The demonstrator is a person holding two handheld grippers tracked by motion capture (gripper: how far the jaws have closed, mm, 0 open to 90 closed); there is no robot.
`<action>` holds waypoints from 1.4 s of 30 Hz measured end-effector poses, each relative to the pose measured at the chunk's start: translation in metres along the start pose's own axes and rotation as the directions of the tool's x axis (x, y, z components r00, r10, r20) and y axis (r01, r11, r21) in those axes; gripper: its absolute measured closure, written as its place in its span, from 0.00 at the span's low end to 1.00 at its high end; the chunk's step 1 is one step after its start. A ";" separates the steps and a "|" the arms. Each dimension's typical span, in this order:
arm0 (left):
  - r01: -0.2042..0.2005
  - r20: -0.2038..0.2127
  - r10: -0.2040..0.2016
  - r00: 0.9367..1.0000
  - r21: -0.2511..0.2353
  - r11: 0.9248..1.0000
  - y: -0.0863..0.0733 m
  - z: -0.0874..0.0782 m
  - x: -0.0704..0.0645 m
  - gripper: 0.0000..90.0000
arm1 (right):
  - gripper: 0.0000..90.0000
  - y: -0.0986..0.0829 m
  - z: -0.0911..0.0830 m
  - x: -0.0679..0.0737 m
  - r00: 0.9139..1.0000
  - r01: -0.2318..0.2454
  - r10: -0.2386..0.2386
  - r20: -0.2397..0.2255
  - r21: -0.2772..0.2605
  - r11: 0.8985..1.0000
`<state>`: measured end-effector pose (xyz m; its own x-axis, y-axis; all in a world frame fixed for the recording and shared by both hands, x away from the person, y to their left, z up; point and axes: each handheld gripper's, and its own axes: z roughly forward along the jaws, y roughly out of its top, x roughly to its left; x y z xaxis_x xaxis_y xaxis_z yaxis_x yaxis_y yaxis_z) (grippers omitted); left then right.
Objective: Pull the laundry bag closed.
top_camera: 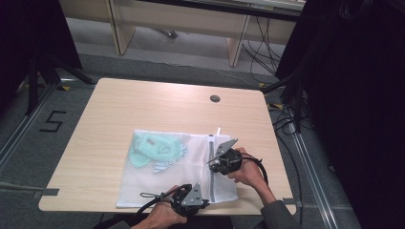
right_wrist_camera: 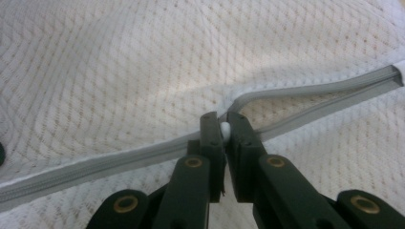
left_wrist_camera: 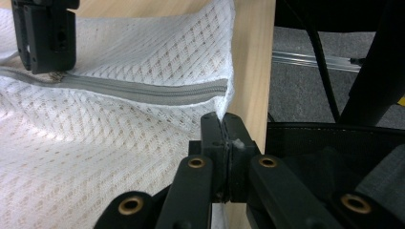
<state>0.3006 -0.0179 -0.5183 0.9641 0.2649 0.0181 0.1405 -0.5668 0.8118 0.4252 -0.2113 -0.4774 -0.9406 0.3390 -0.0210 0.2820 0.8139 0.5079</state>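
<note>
A white mesh laundry bag [top_camera: 181, 179] lies flat on the wooden table [top_camera: 143, 100], with a mint green garment [top_camera: 155, 148] inside its left half. A grey zipper [top_camera: 211, 183] runs along the bag's right side. My left gripper [top_camera: 206, 202] [left_wrist_camera: 223, 131] is shut on the bag's fabric at the near end of the zipper [left_wrist_camera: 143, 90], by the table's front edge. My right gripper [top_camera: 213, 162] [right_wrist_camera: 224, 131] is shut on the white zipper pull [right_wrist_camera: 225, 129] about halfway along. In the right gripper view the zipper [right_wrist_camera: 95, 167] is joined to the left of the pull and split to its right.
A round cable hole [top_camera: 215, 98] sits near the table's far edge. The table's front edge [left_wrist_camera: 248, 57] runs just beside the left gripper. Black cables [top_camera: 286, 119] and dark stands crowd the floor to the right, and a wooden bench [top_camera: 191, 19] stands beyond.
</note>
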 end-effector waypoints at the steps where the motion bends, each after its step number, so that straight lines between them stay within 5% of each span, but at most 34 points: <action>1: -0.001 -0.003 0.001 1.000 0.001 1.000 0.000 0.000 0.000 0.99 | 0.96 0.000 -0.001 0.000 1.000 -0.009 0.009 0.004 0.000 1.000; 14: 0.008 -0.013 -0.008 1.000 -0.005 1.000 0.000 0.000 0.000 0.99 | 0.96 0.004 0.003 -0.012 1.000 -0.012 0.012 0.006 -0.017 1.000; 18: 0.003 -0.001 -0.003 1.000 0.003 1.000 -0.001 0.001 -0.005 0.99 | 0.96 0.006 0.003 -0.018 0.999 -0.013 0.014 0.039 -0.020 1.000; 25: 0.008 0.001 -0.008 1.000 0.008 1.000 -0.001 0.002 -0.004 0.99 | 0.96 0.006 0.007 -0.025 0.998 -0.051 0.051 0.038 -0.021 0.998; 34: 0.010 0.014 -0.010 1.000 0.010 1.000 -0.001 0.001 -0.003 0.99 | 0.96 0.010 0.010 -0.032 0.998 -0.022 0.022 0.056 -0.011 1.000; 42: 0.017 0.015 -0.017 1.000 0.010 1.000 -0.001 0.001 -0.003 0.99 | 0.96 0.012 0.012 -0.040 0.994 -0.061 0.062 0.087 -0.012 0.998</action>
<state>0.2974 -0.0186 -0.5198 0.9648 0.2628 -0.0043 0.1589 -0.5701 0.8061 0.4680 -0.2095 -0.4813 -0.9014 0.4281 -0.0641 0.3364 0.7860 0.5188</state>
